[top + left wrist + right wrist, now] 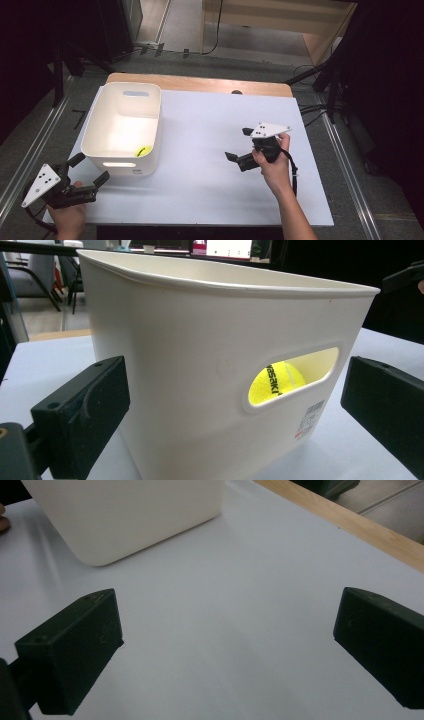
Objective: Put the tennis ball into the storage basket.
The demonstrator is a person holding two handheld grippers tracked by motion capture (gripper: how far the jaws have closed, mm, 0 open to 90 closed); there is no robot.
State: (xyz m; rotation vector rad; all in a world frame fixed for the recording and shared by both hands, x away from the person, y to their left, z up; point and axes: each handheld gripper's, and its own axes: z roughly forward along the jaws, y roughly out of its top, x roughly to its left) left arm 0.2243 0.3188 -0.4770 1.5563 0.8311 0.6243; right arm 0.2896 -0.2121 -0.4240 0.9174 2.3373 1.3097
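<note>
Though half-hidden, ball (276,383) in bin (190,340)

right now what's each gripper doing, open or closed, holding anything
Left gripper: open, holding nothing, jaws spread facing the white bin.
Right gripper: open, holding nothing, over the bare table.

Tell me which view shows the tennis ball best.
The left gripper view: the tennis ball shows large through the bin's handle slot, its black lettering visible. The high view gives a small yellow spot inside the bin.

Overhead camera; 2 low, bin-facing (121,131) views
</note>
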